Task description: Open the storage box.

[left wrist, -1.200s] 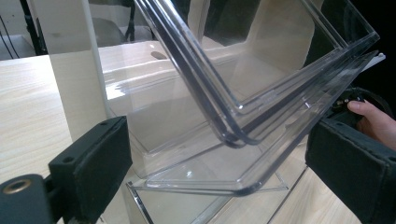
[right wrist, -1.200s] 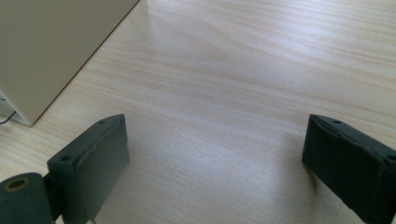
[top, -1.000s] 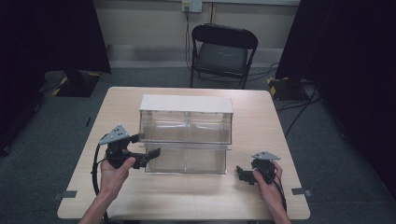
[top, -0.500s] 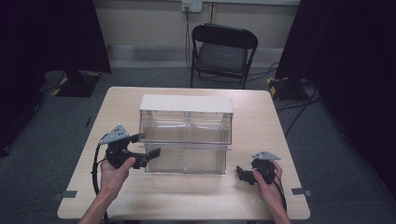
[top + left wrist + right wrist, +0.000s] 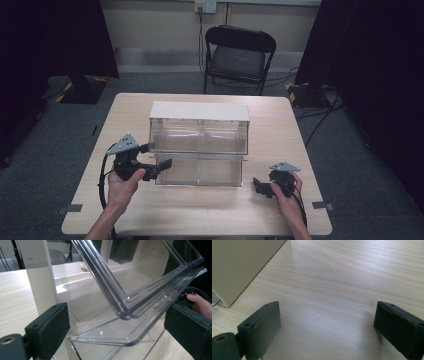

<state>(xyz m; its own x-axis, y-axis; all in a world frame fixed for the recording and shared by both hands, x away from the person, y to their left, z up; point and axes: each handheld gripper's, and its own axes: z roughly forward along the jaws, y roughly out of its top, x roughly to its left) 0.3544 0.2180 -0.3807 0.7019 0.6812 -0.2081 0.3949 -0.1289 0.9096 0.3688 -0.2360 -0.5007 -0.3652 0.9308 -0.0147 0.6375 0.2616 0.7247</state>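
Observation:
A clear plastic drawer cabinet (image 5: 199, 111) with a white top and sides stands mid-table. Its lower drawer row (image 5: 200, 171) juts toward me beyond the upper row. My left gripper (image 5: 156, 156) is at the cabinet's lower left front corner. In the left gripper view it (image 5: 117, 332) is open, its jaws wide apart on either side of a clear drawer's corner (image 5: 140, 322), without touching it. My right gripper (image 5: 257, 186) rests low near the cabinet's right front and points left. It (image 5: 327, 325) is open over bare wood, with nothing between the jaws.
The wooden table (image 5: 280, 125) has free room around the cabinet. The cabinet's white side wall (image 5: 239, 262) is close at the upper left of the right gripper view. The hand holding the right gripper (image 5: 200, 303) shows through the drawers. A black folding chair (image 5: 239, 55) stands behind the table.

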